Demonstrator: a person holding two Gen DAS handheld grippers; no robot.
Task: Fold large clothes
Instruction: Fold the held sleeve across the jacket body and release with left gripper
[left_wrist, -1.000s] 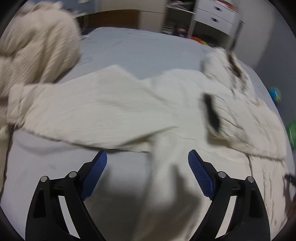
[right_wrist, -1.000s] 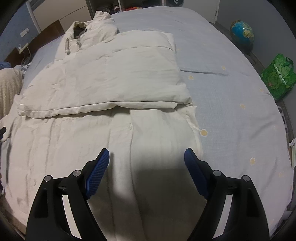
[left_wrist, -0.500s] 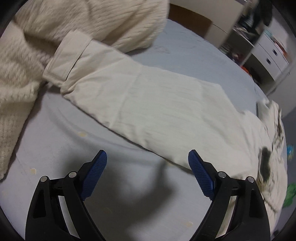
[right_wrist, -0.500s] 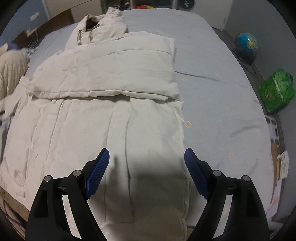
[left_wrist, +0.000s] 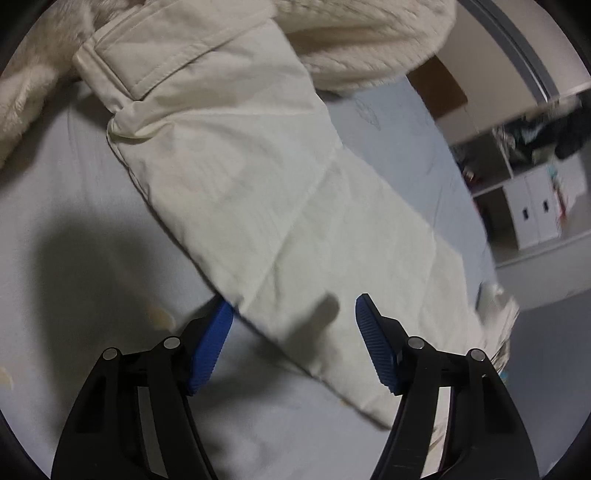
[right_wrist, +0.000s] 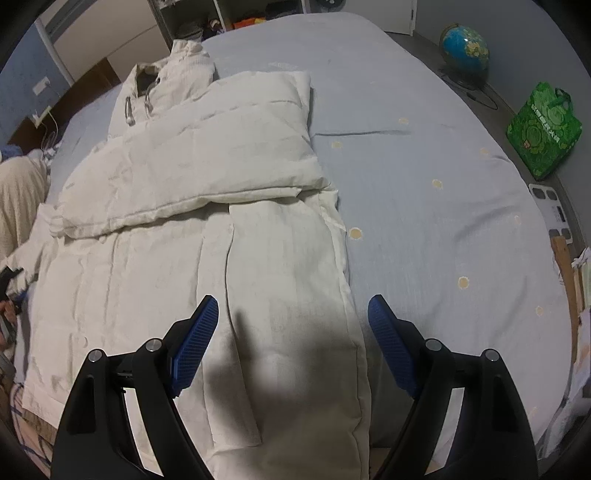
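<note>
My left tool (left_wrist: 293, 323) wide open, straddling lower edge of outstretched sleeve (left_wrist: 258, 184) on bed (left_wrist: 92, 240). My right tool (right_wrist: 290, 321) wide open, empty, over cream jacket (right_wrist: 192, 221) lying flat, other sleeve folded across chest.

A cream jacket (right_wrist: 207, 236) (one sleeve folded across) is spread on the bed (right_wrist: 424, 155); the right gripper (right_wrist: 290, 328) is held agape above its hem.
</note>
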